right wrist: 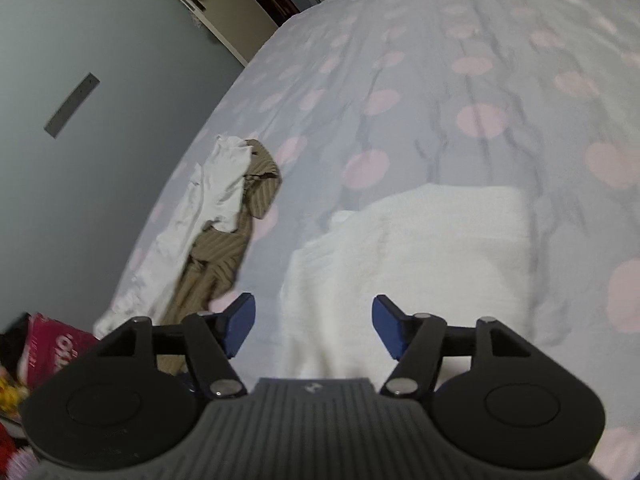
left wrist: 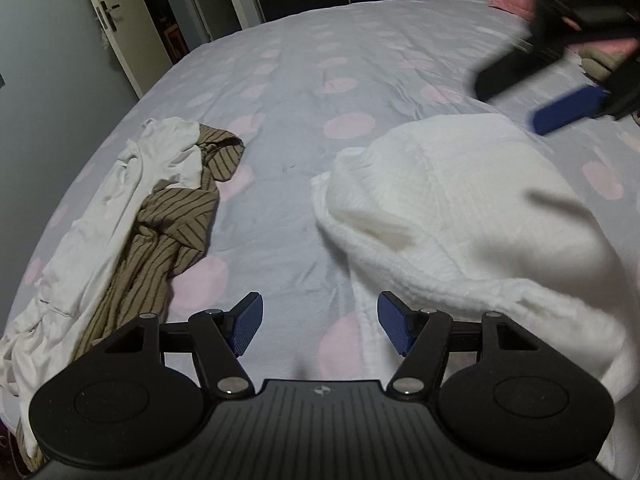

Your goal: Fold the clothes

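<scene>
- On the bed (left wrist: 304,64), at about 3 o'clock in the left wrist view, lay a white textured garment (left wrist: 460,208), doubled over into a rough block with one rounded fold facing 9 o'clock; the far edge looked squared off in the right wrist view (right wrist: 440,240), which fits a piece partly or wholly folded.
- At 9 o'clock, well apart from it, a white shirt (left wrist: 120,200) and a brown striped garment (left wrist: 172,232) lay crumpled and tangled together, touching, near the bed's left edge, probably set aside there as the pile awaiting folding.
- The left hand-held gripper (left wrist: 320,326) hung low at 6 o'clock with its fingers apart and nothing between them, just above the bed beside the white garment's near hem.
- The right hand-held gripper (right wrist: 314,324) was likewise spread and empty, held over the white garment; from the left view it appeared blurred at 1 o'clock (left wrist: 540,92).
- Both being free suggested either a fold just laid down or a grasp about to be chosen; the pictures did not settle which.
</scene>
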Available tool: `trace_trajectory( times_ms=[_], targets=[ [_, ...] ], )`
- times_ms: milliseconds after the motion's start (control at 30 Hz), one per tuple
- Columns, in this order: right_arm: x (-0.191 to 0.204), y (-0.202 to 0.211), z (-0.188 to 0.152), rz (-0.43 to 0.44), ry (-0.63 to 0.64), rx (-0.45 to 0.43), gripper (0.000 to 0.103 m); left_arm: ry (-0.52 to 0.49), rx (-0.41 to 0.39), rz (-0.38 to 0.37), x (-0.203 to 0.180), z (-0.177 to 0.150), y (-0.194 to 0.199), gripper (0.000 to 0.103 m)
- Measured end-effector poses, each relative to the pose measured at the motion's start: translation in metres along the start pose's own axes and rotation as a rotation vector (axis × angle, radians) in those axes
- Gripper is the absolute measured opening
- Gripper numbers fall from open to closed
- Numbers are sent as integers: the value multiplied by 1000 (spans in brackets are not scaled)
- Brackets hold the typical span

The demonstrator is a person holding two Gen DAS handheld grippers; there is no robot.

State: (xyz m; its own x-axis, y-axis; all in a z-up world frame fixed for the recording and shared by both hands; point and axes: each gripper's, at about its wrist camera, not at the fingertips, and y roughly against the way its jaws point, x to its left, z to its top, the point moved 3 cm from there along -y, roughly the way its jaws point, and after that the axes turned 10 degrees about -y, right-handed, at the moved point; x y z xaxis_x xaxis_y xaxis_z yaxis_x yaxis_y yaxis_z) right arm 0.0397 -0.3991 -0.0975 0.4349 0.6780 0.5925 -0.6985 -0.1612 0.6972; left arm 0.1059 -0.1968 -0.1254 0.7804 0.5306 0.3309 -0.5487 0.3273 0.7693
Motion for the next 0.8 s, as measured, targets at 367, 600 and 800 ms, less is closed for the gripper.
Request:
trace_trajectory(
  times_ms=[367, 600, 800],
  targets=[
    [-53, 27, -37, -165, 68, 4, 68, 170, -59, -58, 36, -10, 22, 62],
    [-73, 31, -47, -200, 95, 15, 68, 309, -44, -194, 42, -1, -13, 67],
    [-74, 23, -40, -193, 88, 21, 68, 436, -55, -286, 48, 11, -51, 72]
  ],
)
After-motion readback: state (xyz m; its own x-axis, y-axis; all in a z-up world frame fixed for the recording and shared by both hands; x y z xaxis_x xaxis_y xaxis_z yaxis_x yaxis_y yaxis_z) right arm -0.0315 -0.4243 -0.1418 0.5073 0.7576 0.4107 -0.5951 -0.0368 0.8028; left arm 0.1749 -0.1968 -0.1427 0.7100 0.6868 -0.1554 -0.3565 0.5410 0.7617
